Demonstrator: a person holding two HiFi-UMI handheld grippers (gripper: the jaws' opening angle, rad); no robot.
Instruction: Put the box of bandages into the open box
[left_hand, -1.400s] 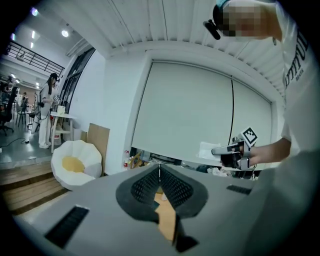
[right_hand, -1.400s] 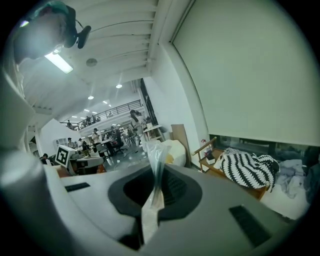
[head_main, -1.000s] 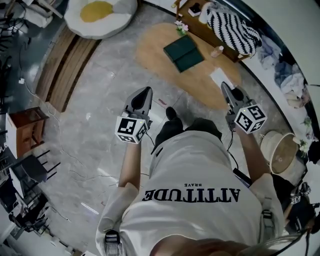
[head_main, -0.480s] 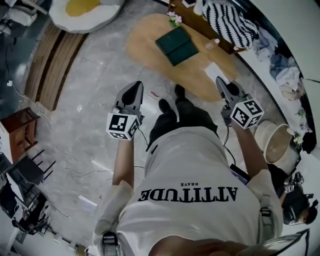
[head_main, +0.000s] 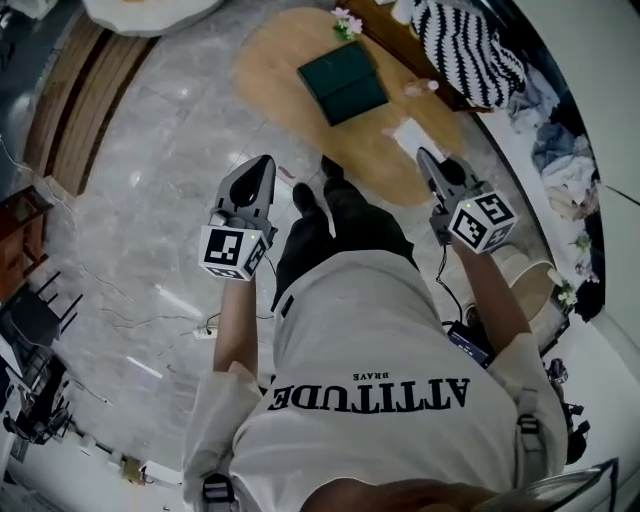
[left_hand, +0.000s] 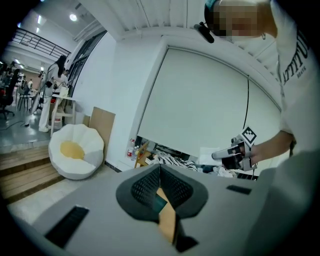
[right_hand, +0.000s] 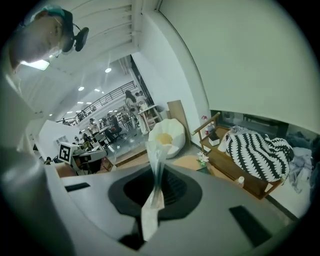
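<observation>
An oval wooden table (head_main: 290, 75) stands on the floor ahead of me. On it lies a dark green box (head_main: 343, 82) that seems open, with a small white box (head_main: 418, 136) nearer its right edge. My left gripper (head_main: 262, 166) hangs over the floor short of the table, its jaws closed with nothing held (left_hand: 159, 168). My right gripper (head_main: 425, 156) is raised just short of the white box, not touching it. Its jaws meet as well and hold nothing (right_hand: 155, 150). Each gripper shows in the other's view: the right gripper (left_hand: 234, 153) and the left gripper (right_hand: 75, 156).
A small bottle (head_main: 420, 88) and flowers (head_main: 347, 22) sit on the table's far side. Behind it a bench carries a striped blanket (head_main: 465, 50). A wicker basket (head_main: 522, 275) stands at my right, a white beanbag (left_hand: 75, 150) far left, cables (head_main: 140, 320) on the floor.
The table and green box have shifted left and up in the head view as the person steps forward. Both grippers stay raised and closed, the right one now nearer the white box.
</observation>
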